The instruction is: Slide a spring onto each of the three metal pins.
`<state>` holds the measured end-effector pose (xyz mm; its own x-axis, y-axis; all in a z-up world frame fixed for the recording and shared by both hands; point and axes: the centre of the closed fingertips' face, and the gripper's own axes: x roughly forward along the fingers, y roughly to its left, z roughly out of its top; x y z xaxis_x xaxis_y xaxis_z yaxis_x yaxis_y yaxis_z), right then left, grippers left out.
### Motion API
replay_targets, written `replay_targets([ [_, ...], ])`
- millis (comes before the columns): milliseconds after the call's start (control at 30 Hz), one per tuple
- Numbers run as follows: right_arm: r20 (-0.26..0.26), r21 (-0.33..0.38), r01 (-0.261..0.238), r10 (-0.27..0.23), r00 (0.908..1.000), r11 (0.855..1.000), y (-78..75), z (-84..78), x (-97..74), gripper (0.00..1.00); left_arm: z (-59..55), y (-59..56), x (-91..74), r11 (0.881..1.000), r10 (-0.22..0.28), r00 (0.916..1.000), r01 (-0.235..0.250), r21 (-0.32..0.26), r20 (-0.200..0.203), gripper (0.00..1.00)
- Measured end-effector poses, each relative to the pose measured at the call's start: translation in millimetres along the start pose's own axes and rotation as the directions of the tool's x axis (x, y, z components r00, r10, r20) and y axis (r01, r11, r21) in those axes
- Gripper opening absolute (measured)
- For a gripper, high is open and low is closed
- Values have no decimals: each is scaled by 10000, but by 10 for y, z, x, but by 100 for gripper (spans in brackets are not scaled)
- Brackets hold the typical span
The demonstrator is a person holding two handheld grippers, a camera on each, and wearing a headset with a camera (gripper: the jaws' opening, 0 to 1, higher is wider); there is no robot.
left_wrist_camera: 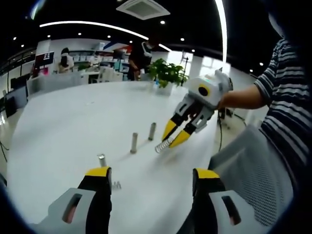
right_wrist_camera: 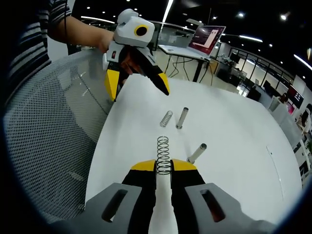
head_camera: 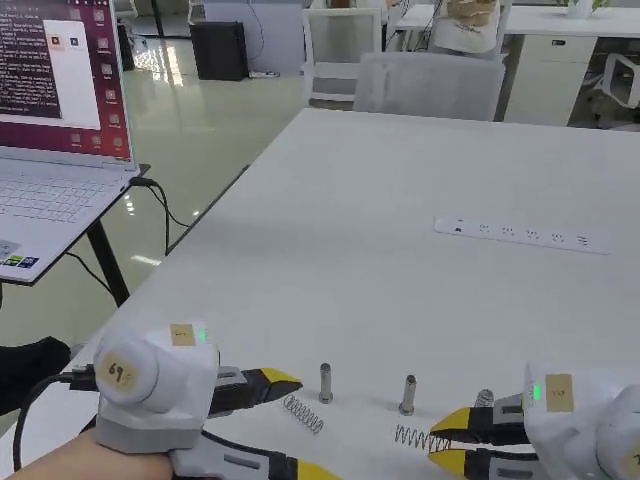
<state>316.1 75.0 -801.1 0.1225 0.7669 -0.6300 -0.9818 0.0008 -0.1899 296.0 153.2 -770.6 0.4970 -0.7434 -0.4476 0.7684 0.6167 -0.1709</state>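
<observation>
clamping 1 spring [right_wrist_camera: 163, 146] by its near end, right gripper [right_wrist_camera: 164, 166] is closed on it; nearest pin [right_wrist_camera: 196, 153] is seen just right of its tips. left gripper [left_wrist_camera: 152, 173] is spread, empty. spring judged light, springy, easily bent; best gripped at end coils.

**Tally at the Bench**

Three metal pins, upright in a row: left pin [head_camera: 325, 383], middle pin [head_camera: 408, 395], right pin [head_camera: 485, 399]. Two springs: loose spring [head_camera: 303, 413] and pinched spring [head_camera: 420, 437]. Two grippers (both yellow-tipped): left gripper [head_camera: 305, 425], right gripper [head_camera: 435, 443]. One white table [head_camera: 400, 200]. One power strip [head_camera: 521, 235]. One open laptop [head_camera: 50, 150]. One potted plant [left_wrist_camera: 168, 73] in the left gripper view. Same three pins countable there too; two of them in the right gripper view.
</observation>
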Motion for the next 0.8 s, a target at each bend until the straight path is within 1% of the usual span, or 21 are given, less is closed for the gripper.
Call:
replay_targets([
  [100, 53, -53, -24, 25, 10000, 10000, 15, 23, -18, 7, 13, -48, 83, 9996, -242, 9996, 244, 163, -123, 59],
  [167, 106, -109, -52, 53, 9999, 9999, 35, 40, -32, 7, 22, -80, 134, 9986, -447, 9988, 452, 262, -207, 54],
  [267, 76, -152, -99, 100, 9999, 9998, 64, 46, -39, 8, 40, -123, 209, 9972, -648, 9975, 657, 344, -267, 51],
  [333, 201, -150, -171, 174, 9996, 9997, 94, 84, -55, 8, 52, -150, 246, 9960, -755, 9968, 766, 451, -266, 48],
  [400, 212, -287, -178, 184, 9996, 9994, 112, 110, -69, 7, 61, -171, 298, 9950, -888, 9956, 900, 425, -294, 45],
  [467, 246, -347, -210, 219, 9995, 9992, 125, 129, -77, 8, 64, -214, 349, 9924, -1088, 9935, 1106, 544, -346, 41],
  [500, 251, -332, -221, 229, 9994, 9992, 127, 130, -75, 8, 48, -232, 376, 9913, -1154, 9923, 1179, 589, -452, 39],
  [567, 226, -412, -267, 276, 9994, 9988, 139, 131, -79, 8, 49, -250, 410, 9909, -1183, 9921, 1207, 588, -424, 35],
  [667, 234, -425, -258, 268, 9994, 9988, 136, 136, -90, 8, 51, -289, 440, 9891, -1341, 9902, 1362, 559, -394, 32],
  [733, 273, -454, -266, 279, 9992, 9986, 138, 144, -96, 8, 53, -293, 451, 9886, -1386, 9896, 1406, 547, -387, 29],
  [767, 276, -469, -272, 285, 9992, 9985, 141, 146, -98, 8, 58, -294, 453, 9886, -1389, 9897, 1407, 535, -358, 27],
  [800, 285, -473, -274, 287, 9992, 9985, 144, 148, -100, 8, 81, -295, 461, 9889, -1393, 9900, 1403, 485, -222, 27],
])
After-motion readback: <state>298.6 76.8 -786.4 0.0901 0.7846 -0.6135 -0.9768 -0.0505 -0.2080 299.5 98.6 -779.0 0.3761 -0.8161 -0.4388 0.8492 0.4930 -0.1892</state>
